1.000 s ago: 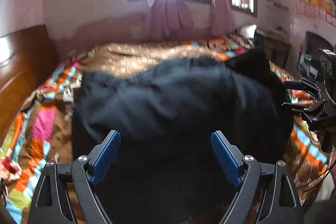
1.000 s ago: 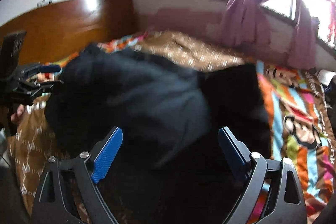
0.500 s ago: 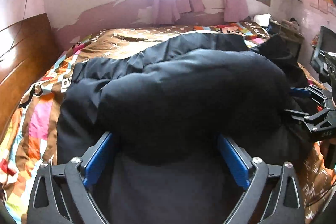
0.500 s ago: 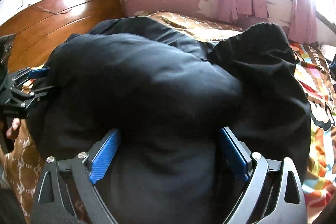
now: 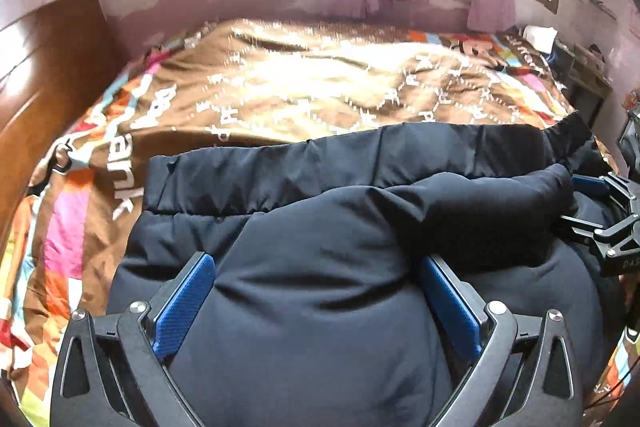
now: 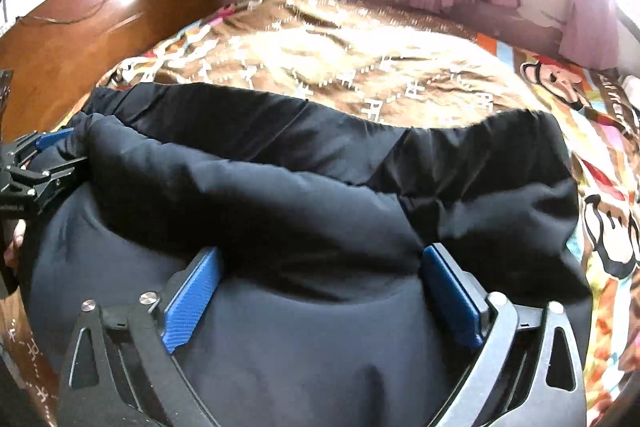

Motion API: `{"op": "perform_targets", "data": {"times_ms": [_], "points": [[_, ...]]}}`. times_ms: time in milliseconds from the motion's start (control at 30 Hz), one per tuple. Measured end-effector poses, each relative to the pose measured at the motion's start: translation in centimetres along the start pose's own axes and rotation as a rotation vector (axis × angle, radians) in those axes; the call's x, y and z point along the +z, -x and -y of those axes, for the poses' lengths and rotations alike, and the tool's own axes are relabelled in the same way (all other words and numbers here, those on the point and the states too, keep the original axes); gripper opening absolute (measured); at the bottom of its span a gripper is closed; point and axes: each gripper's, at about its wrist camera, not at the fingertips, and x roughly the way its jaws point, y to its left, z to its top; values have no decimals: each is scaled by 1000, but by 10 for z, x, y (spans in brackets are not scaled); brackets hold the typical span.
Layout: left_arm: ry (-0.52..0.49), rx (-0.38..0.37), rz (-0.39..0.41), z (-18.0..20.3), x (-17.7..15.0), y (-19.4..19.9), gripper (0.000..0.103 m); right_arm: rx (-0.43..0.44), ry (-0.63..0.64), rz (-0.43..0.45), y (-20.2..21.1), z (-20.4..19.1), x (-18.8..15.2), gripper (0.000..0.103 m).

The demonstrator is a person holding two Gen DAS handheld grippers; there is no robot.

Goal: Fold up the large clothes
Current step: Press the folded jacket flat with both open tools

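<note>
Right now the dark padded jacket (image 5: 320, 267) is lying across the near part of the bed (image 5: 320, 83), doubled over on itself, with its gathered hem band (image 5: 340, 159) forming the edge farthest from the person. Puffy fabric is bulging between the fingers of both tools. The left gripper (image 5: 316, 299) is sitting with its blue pads wide apart, the padding swelling up between them rather than being pinched; the right gripper (image 6: 320, 291) is doing the same, released around the bulk and not clamping it. Each tool is showing at the other view's margin, so they are working at opposite sides of the jacket.

Judging by this, the fold is being laid down and pressed flat. Doing it well probably means pushing evenly with both tools so trapped air is escaping toward the hem band, keeping the upper layer's edge squared with the layer beneath, and not snagging slippery cloth when withdrawing.

Beyond the hem band, the brown patterned bedspread (image 6: 360, 59) is offering broad open room; left of the jacket the wooden headboard (image 6: 100, 27) is limiting travel.
</note>
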Motion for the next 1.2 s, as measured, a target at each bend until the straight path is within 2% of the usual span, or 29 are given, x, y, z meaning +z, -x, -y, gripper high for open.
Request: {"op": "perform_targets", "data": {"times_ms": [100, 233, 367, 1200], "points": [[-17, -26, -41, -3, 5, -16, 103, 11, 3, -34, -15, 8, 12, 102], [23, -66, -59, -13, 5, -27, 103, 37, -11, -77, -32, 12, 13, 102], [27, -65, -62, -14, 7, -38, 103, 44, -7, -104, -48, 9, 13, 102], [69, -112, -13, -15, -5, -57, 103, 104, -60, -55, -69, 19, 3, 102]]}}
